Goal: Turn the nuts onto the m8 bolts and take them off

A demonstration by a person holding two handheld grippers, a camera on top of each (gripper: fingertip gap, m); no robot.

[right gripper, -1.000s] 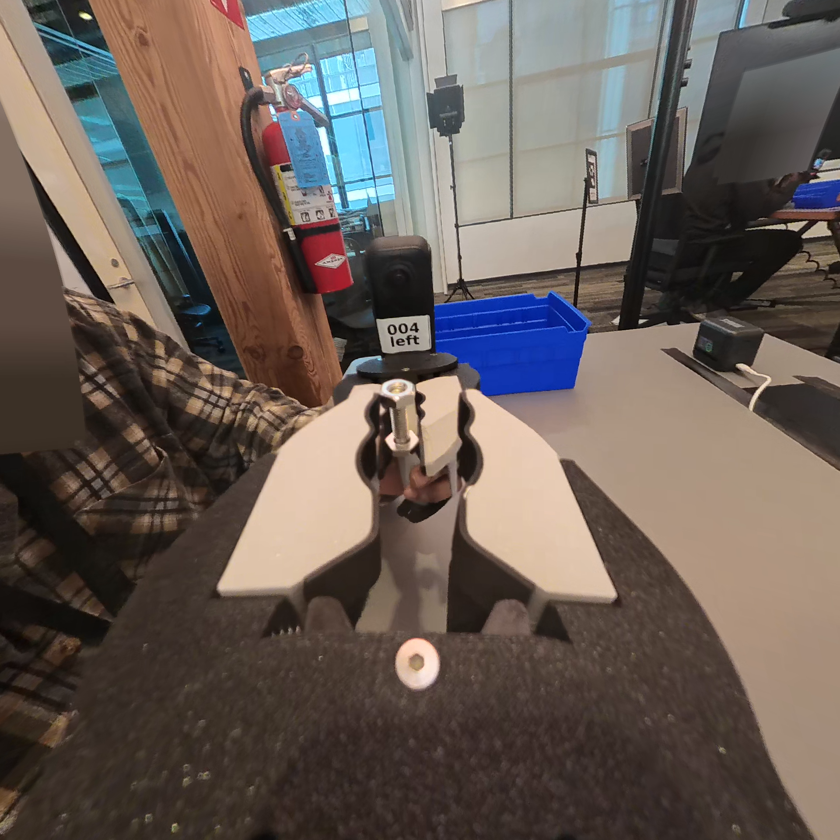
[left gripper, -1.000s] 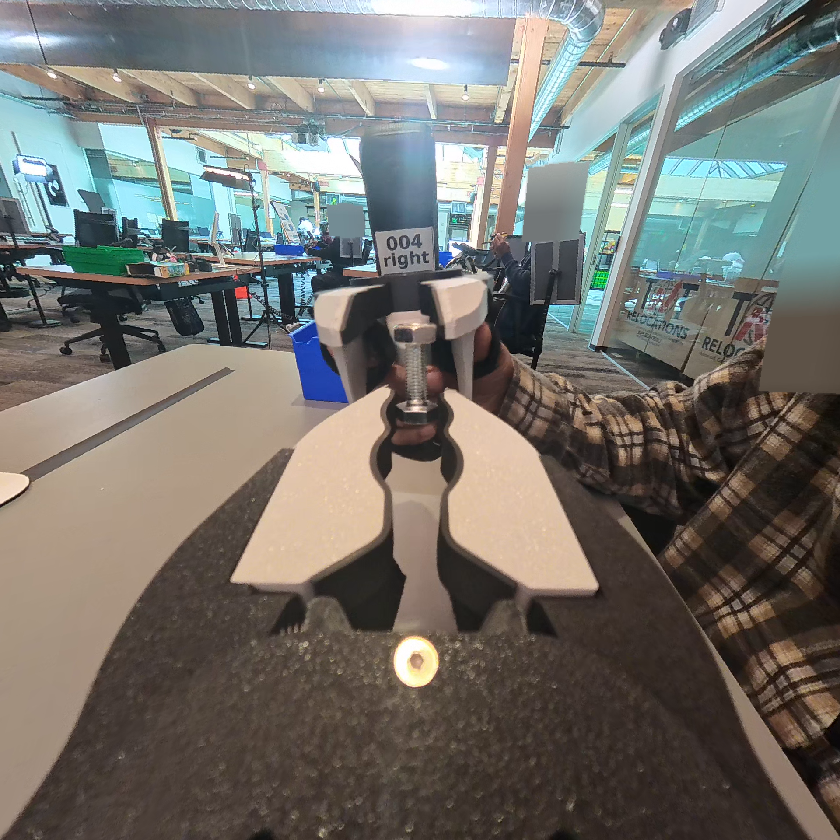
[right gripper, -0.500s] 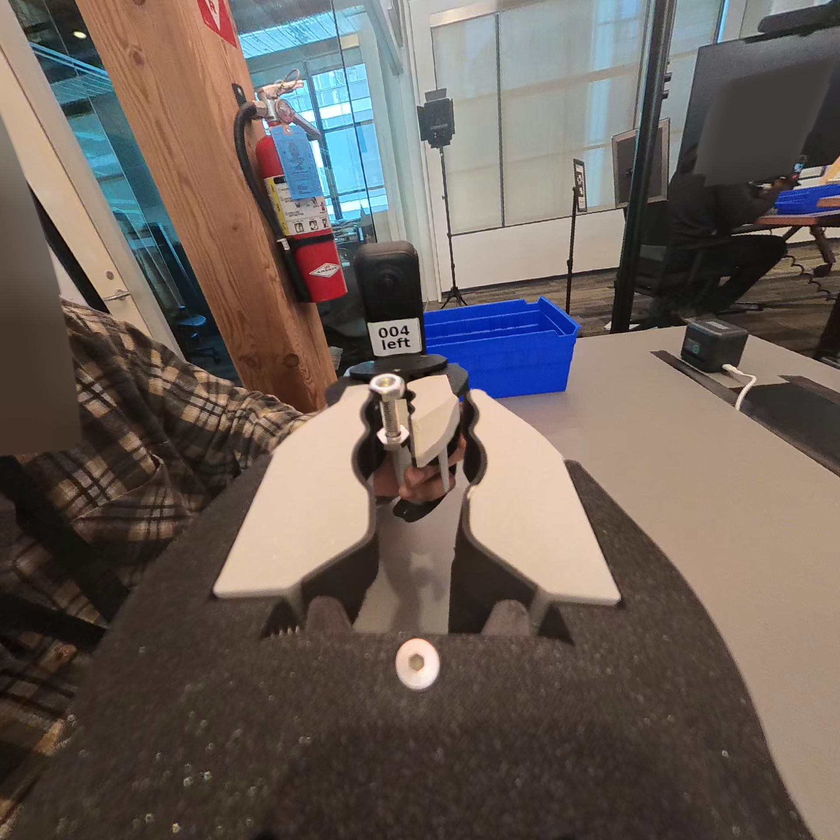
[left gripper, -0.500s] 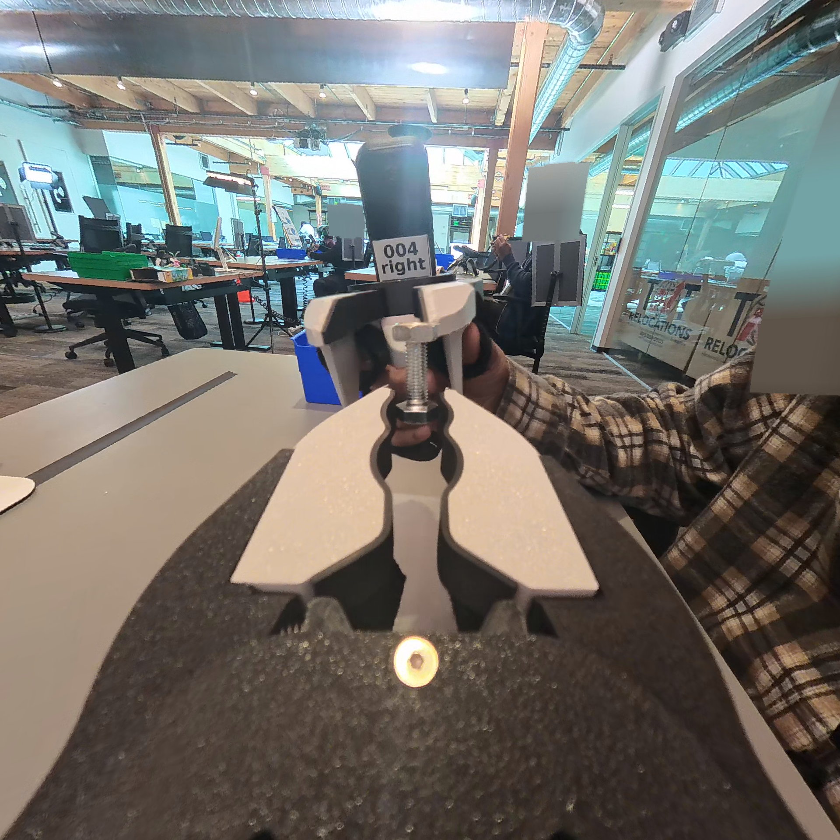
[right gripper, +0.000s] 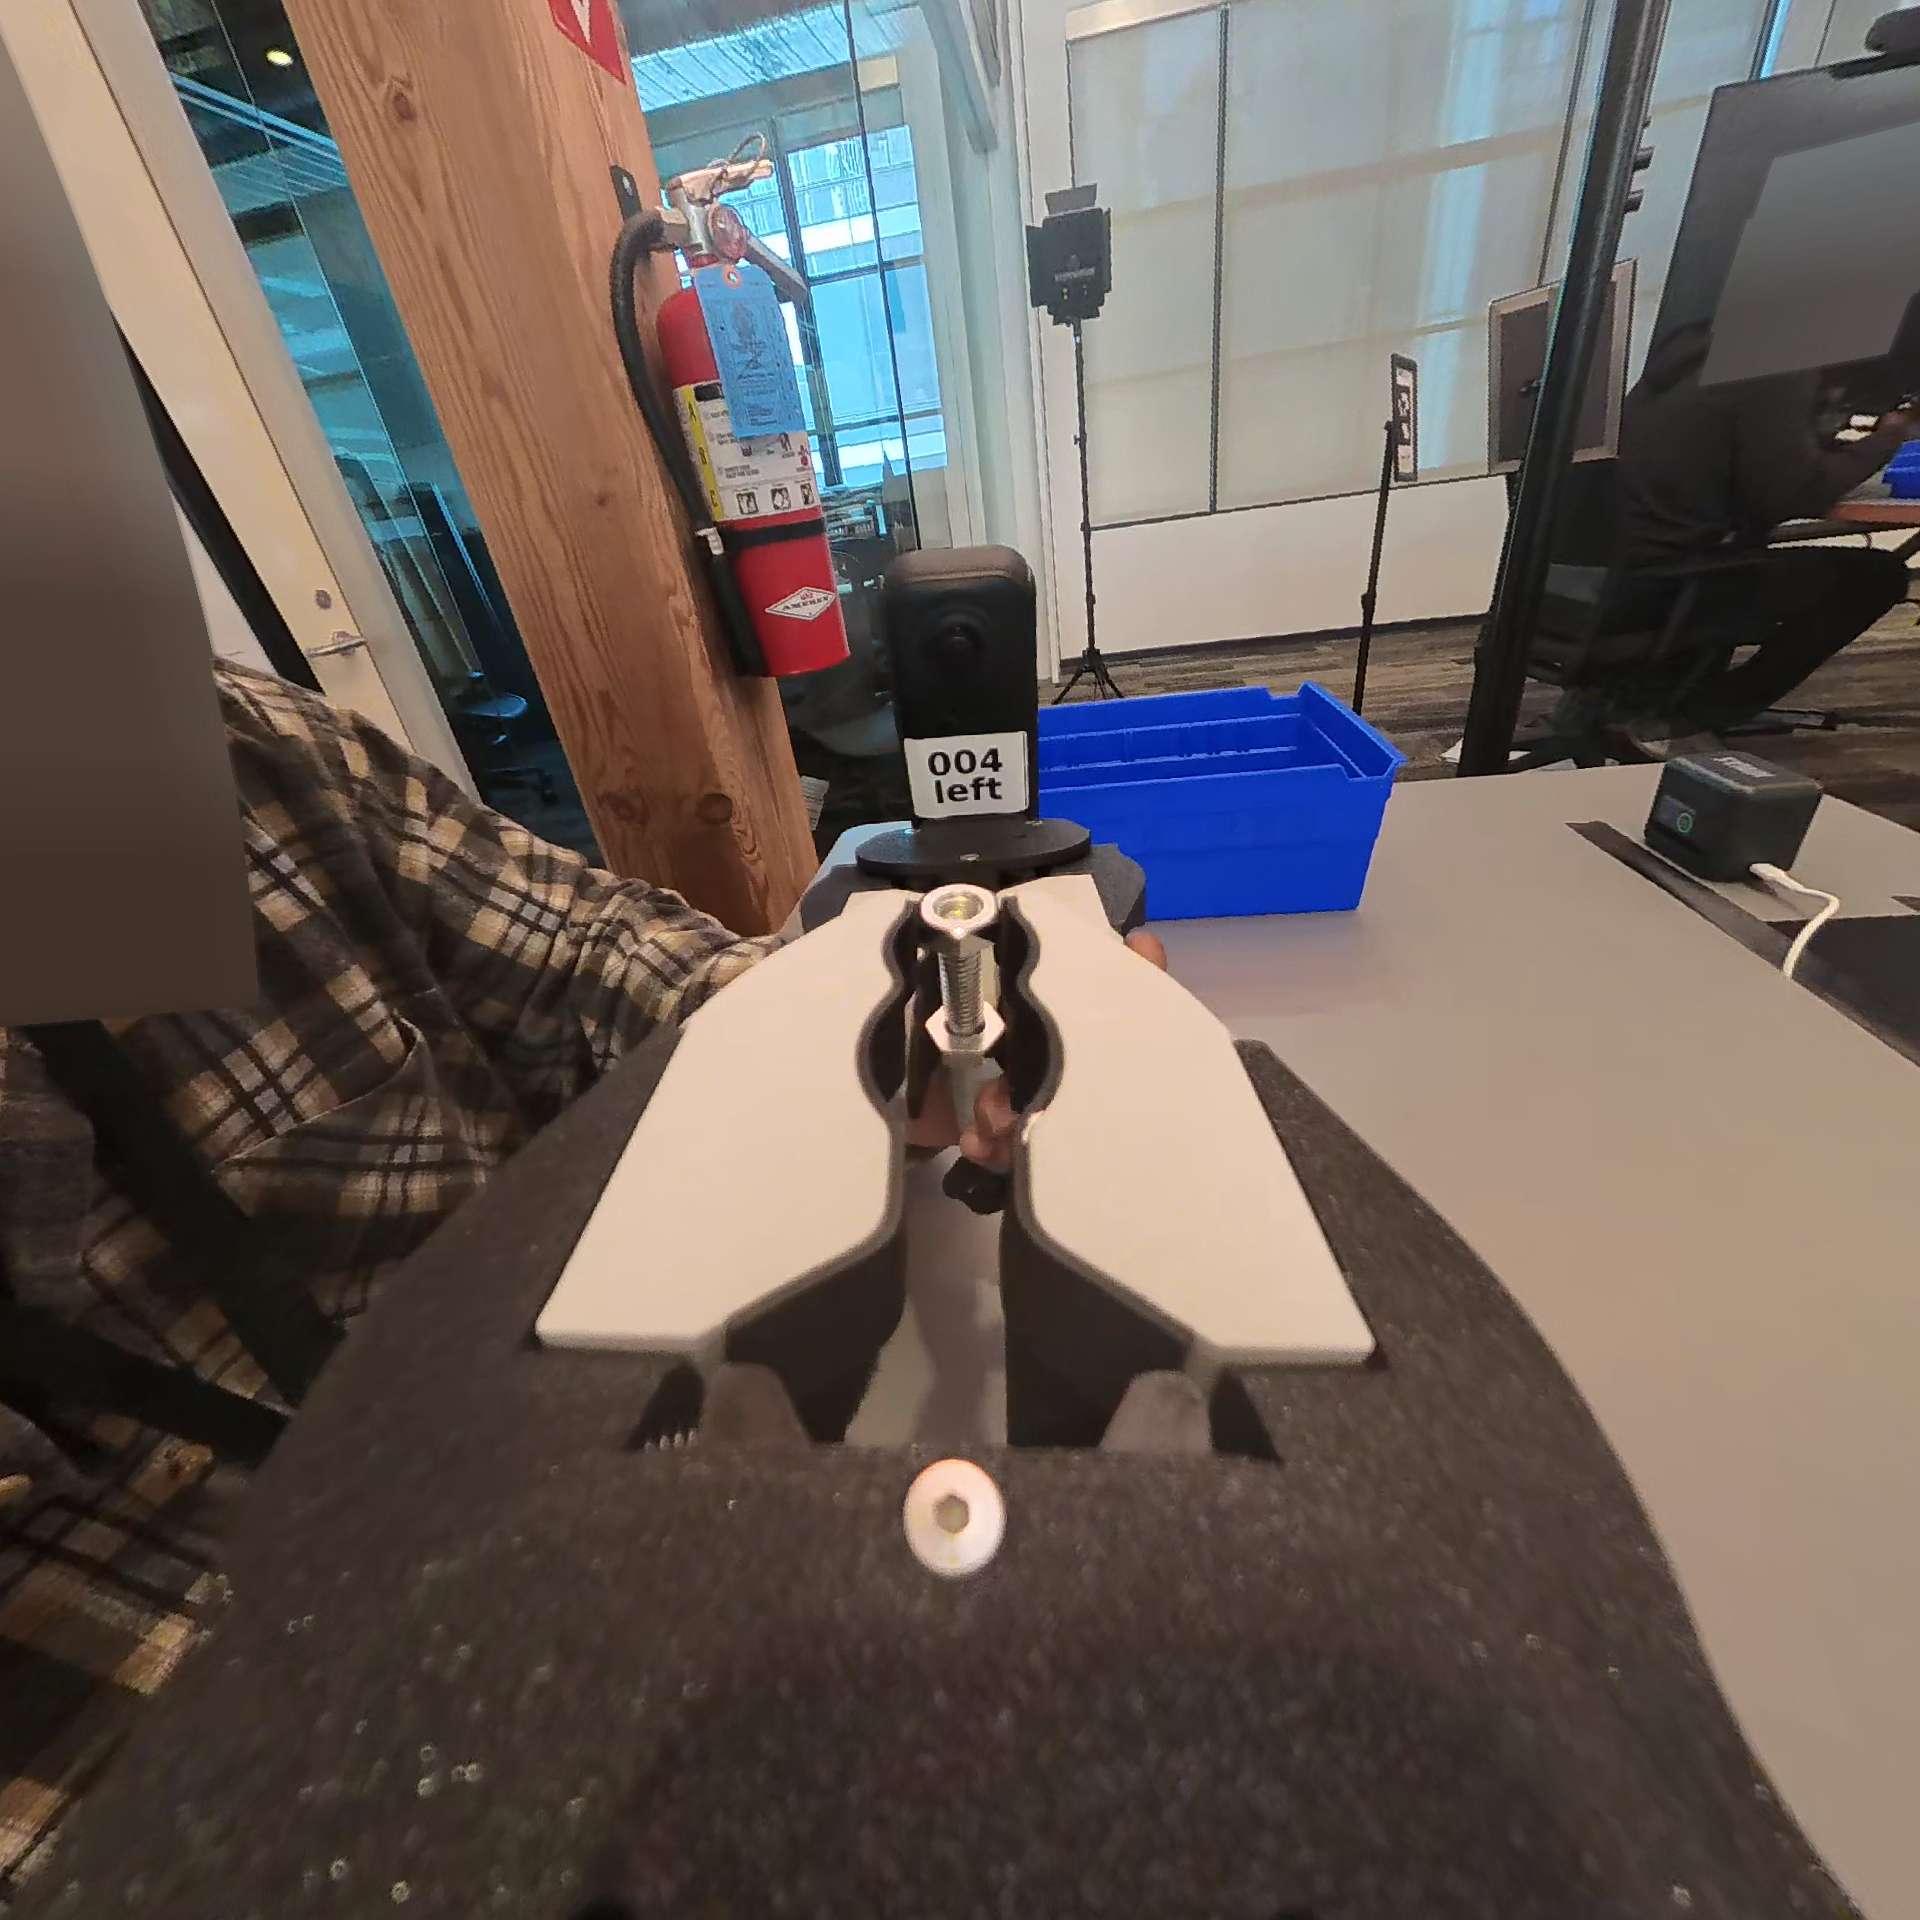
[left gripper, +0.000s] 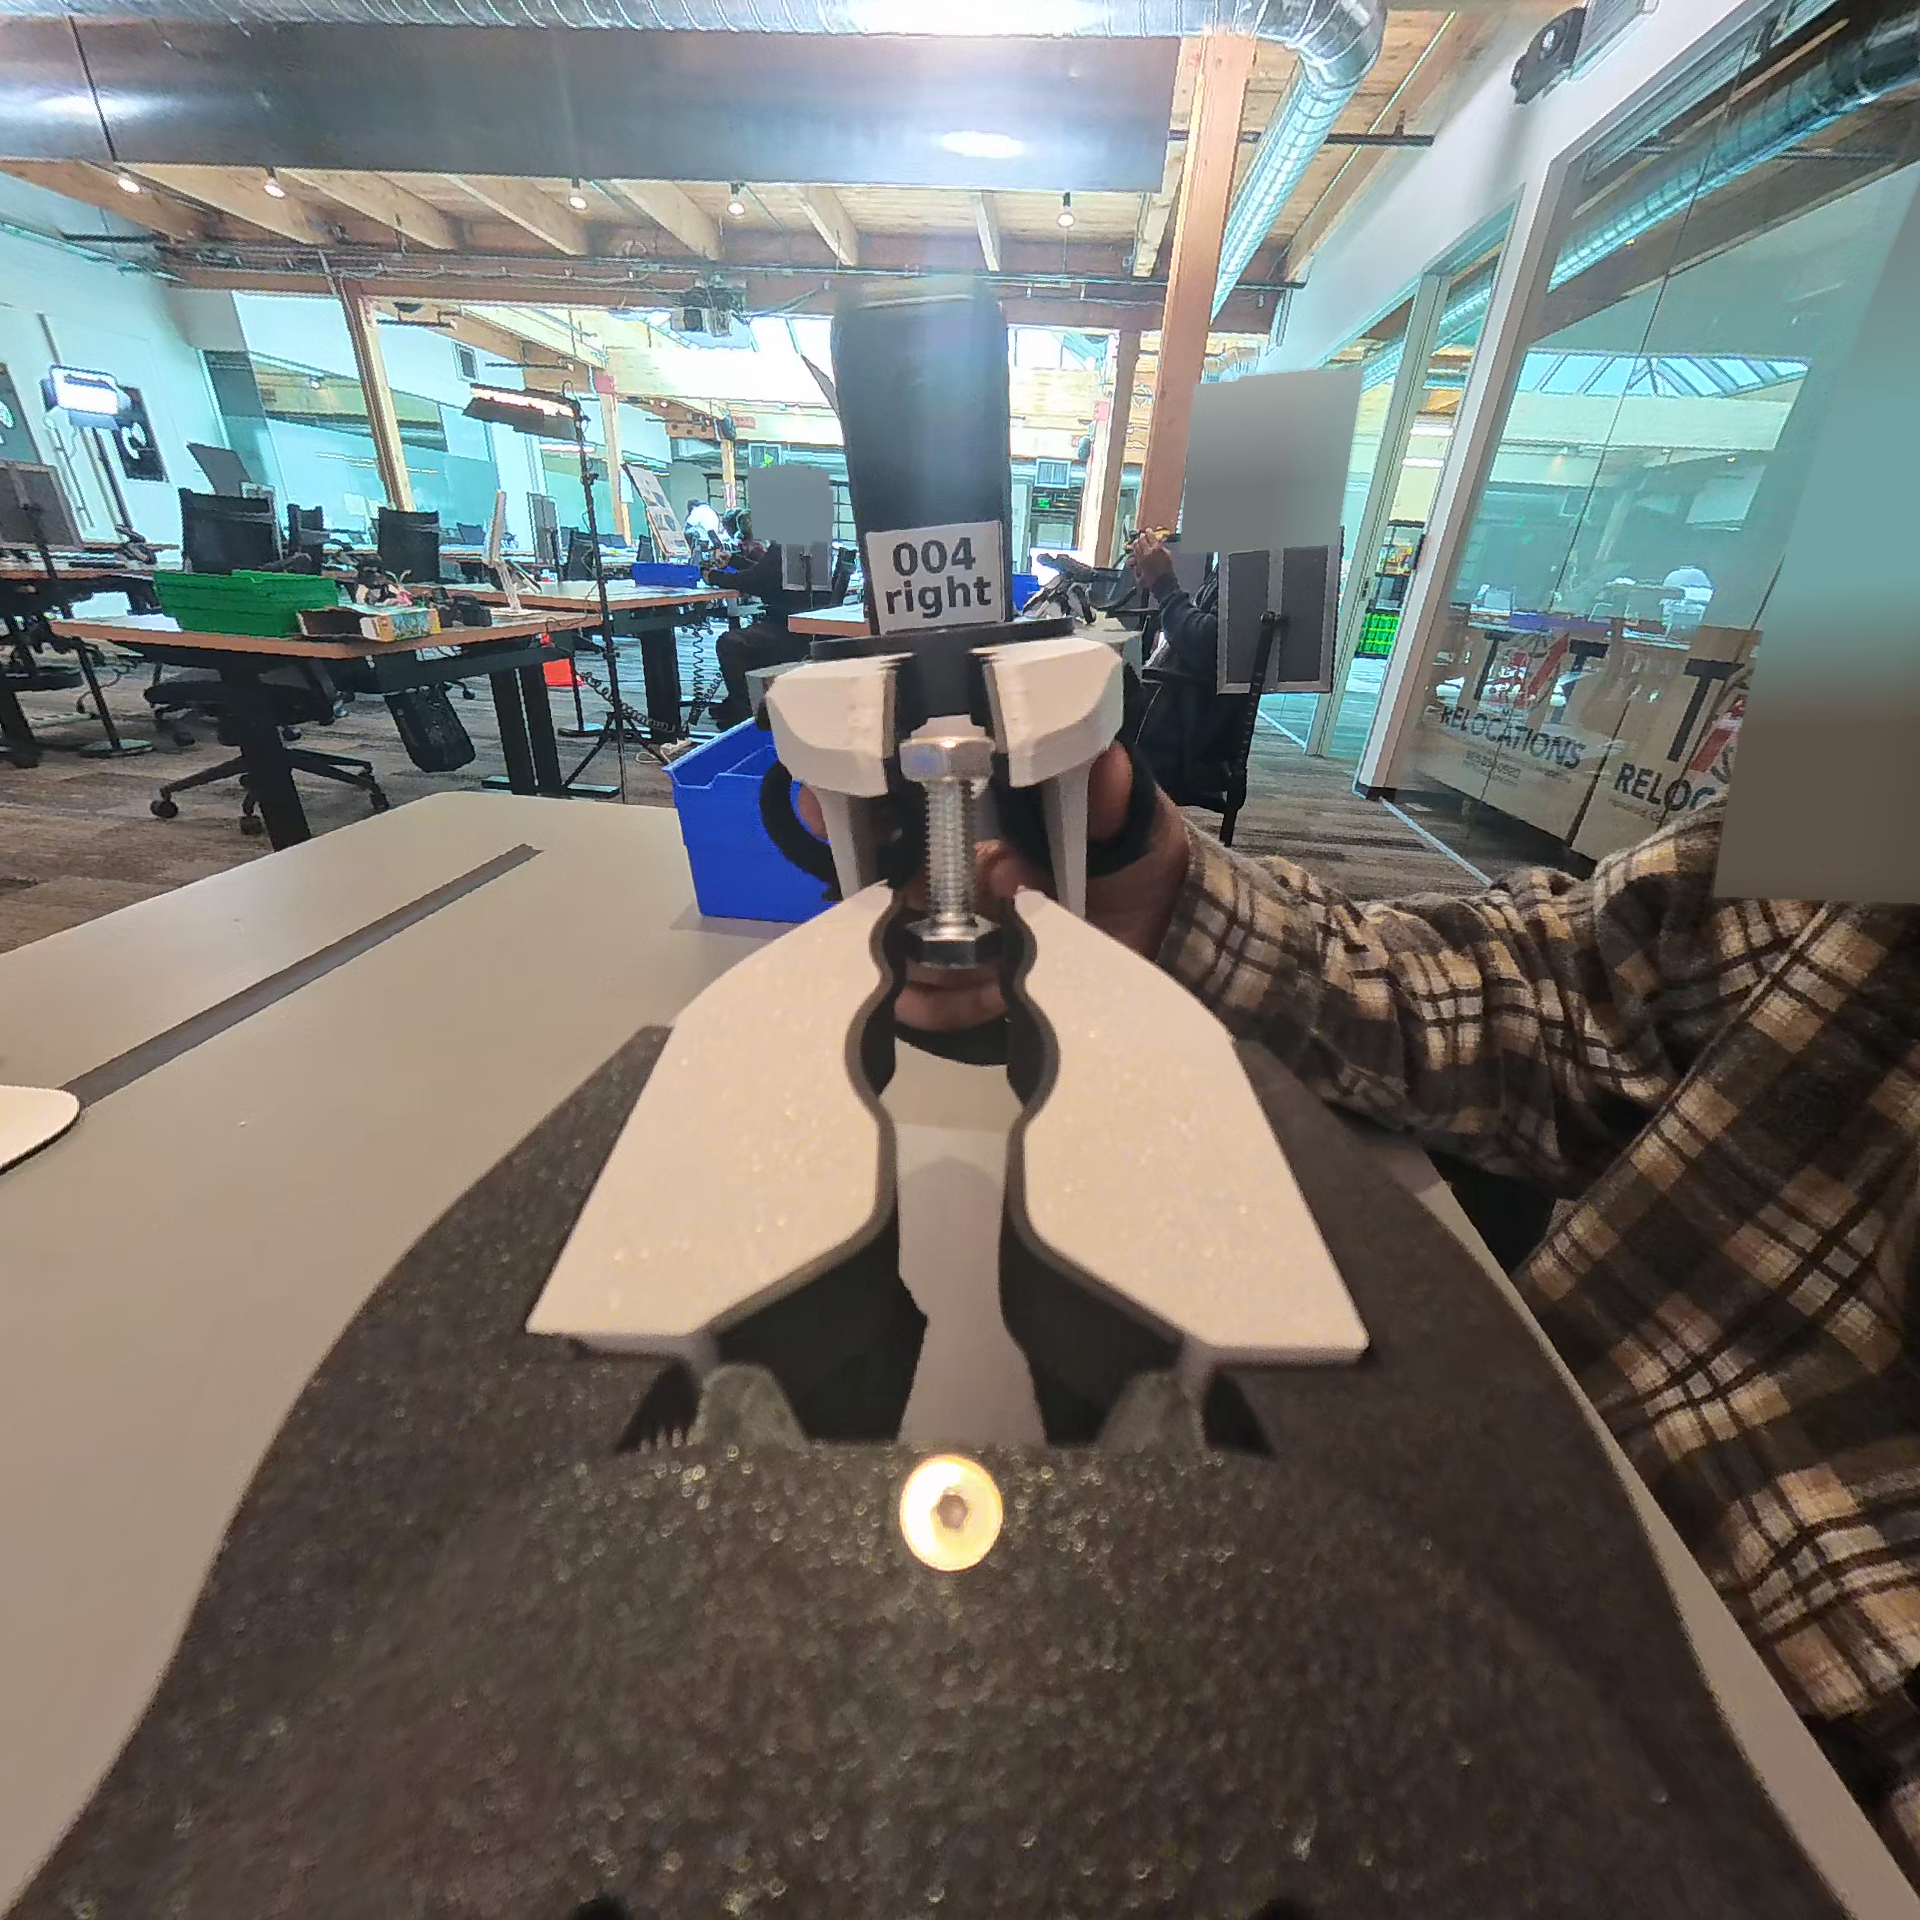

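Observation:
A silver m8 bolt stands nearly upright between my two grippers, which face each other above the grey table. My left gripper is shut on the hex nut, low on the thread. My right gripper is shut on the bolt head, and from the left wrist view it grips the bolt from above. In the right wrist view the nut sits below the head, between my white fingers. The left gripper's fingertips are mostly hidden there.
A blue bin stands on the table behind the grippers and also shows in the left wrist view. A black box with a white cable sits at the right. A plaid sleeve reaches in. A wooden post carries a fire extinguisher. Less than 4 cm separates the two grippers' tips.
The right gripper has rolled from a tilt back to level on the bolt head. In the right wrist view the bolt now stands centred and straight. Both grips have held.

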